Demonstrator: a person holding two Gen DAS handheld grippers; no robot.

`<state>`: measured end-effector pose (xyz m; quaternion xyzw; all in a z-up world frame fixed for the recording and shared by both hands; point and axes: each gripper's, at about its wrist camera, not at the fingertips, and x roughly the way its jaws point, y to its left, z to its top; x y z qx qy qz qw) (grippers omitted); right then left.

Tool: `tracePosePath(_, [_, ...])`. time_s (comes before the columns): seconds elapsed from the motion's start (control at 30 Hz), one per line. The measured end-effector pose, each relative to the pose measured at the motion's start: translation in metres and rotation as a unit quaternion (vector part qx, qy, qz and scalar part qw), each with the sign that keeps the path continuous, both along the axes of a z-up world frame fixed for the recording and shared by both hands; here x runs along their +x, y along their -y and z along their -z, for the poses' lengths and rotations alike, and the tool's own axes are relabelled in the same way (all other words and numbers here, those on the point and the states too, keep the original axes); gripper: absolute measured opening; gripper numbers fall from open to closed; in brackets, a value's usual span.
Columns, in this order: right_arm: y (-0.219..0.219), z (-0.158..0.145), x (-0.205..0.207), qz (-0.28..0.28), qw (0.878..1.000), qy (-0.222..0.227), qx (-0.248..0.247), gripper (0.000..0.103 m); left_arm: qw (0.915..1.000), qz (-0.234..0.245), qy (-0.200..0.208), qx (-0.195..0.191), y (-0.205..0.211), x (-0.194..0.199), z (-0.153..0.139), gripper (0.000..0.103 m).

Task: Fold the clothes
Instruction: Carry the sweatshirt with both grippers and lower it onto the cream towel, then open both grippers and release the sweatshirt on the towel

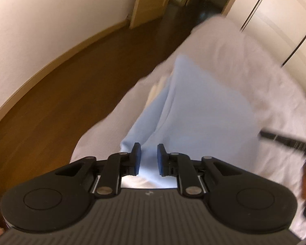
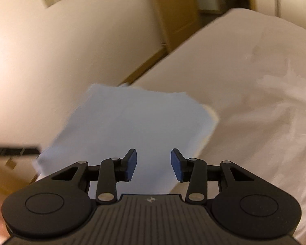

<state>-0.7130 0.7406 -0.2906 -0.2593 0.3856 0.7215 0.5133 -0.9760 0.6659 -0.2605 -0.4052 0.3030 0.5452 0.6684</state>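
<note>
I hold a two-finger gripper in each hand, both pointed at a pale blue garment [image 1: 193, 112] that lies on a white bed [image 1: 255, 65].

My left gripper [image 1: 149, 159] has its blue-padded fingers apart with a narrow gap between them. The blue cloth shows through that gap and runs on straight ahead. The pads sit right at its near edge, though both views are smeared by motion, so I cannot tell whether they touch the fabric. From this gripper the garment's long axis runs directly away from me, narrowing toward its far end. A raised fold or crease runs the same way, just left of centre. A little cream-white cloth [image 1: 156, 87] peeks out along the garment's left edge.

My right gripper [image 2: 153, 164] also has its fingers apart, with a wider gap, and nothing is clamped between them. From here the garment shows as a broad, roughly square panel, straight ahead and slightly left, with its far edge well beyond the fingertips. The bed stretches off to the right. The black bar at the far left of this view is probably the other gripper.

The left gripper seems the nearer of the two to the cloth. The garment looks at least partly folded. Whether another fold remains or this is its final shape, these views do not settle.
</note>
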Motion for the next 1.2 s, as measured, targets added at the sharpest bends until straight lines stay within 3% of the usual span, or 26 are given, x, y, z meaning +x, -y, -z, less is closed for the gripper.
tracePosePath(0.13, [-0.014,0.004,0.010,0.021,1.000,-0.003,-0.010,0.047,0.9996,-0.026,0.004,-0.010,-0.003,-0.005,0.014,0.017])
tracePosePath(0.37, [-0.037,0.011,0.027,0.057,0.998,-0.009,-0.027,0.047,0.9976,-0.067,0.010,-0.009,0.013,-0.012,-0.016,0.017])
tracePosePath(0.53, [0.008,-0.020,0.018,0.019,1.000,-0.015,-0.017,0.047,0.9991,-0.038,0.020,0.004,0.034,0.005,-0.037,0.017])
tracePosePath(0.67, [0.039,-0.021,-0.005,-0.027,0.999,-0.005,-0.022,0.047,1.0000,-0.003,0.003,0.006,0.037,0.026,-0.025,0.017])
tracePosePath(0.77, [0.053,-0.004,-0.028,-0.063,0.997,0.016,-0.042,0.047,0.9988,-0.002,-0.034,-0.036,0.029,0.032,0.002,0.018])
tracePosePath(0.83, [0.054,0.017,-0.044,-0.089,0.993,0.051,-0.065,0.049,0.9959,-0.010,-0.058,-0.068,0.024,0.032,0.012,0.011])
tracePosePath(0.93, [0.052,0.007,-0.041,-0.092,0.993,0.052,-0.056,0.046,0.9993,-0.010,-0.008,-0.036,0.026,0.021,-0.023,0.012])
tracePosePath(1.07, [0.031,-0.022,-0.002,-0.028,0.999,0.001,-0.027,0.046,0.9989,0.035,0.012,0.031,0.011,0.027,-0.069,0.011])
tracePosePath(1.13, [0.011,-0.025,0.018,0.009,1.000,-0.015,-0.019,0.046,0.9970,0.051,0.018,0.054,-0.016,0.038,-0.069,0.011])
tracePosePath(1.2, [-0.016,-0.019,0.035,0.041,0.999,-0.022,-0.017,0.047,0.9966,0.055,0.028,0.054,-0.051,0.052,-0.053,0.011])
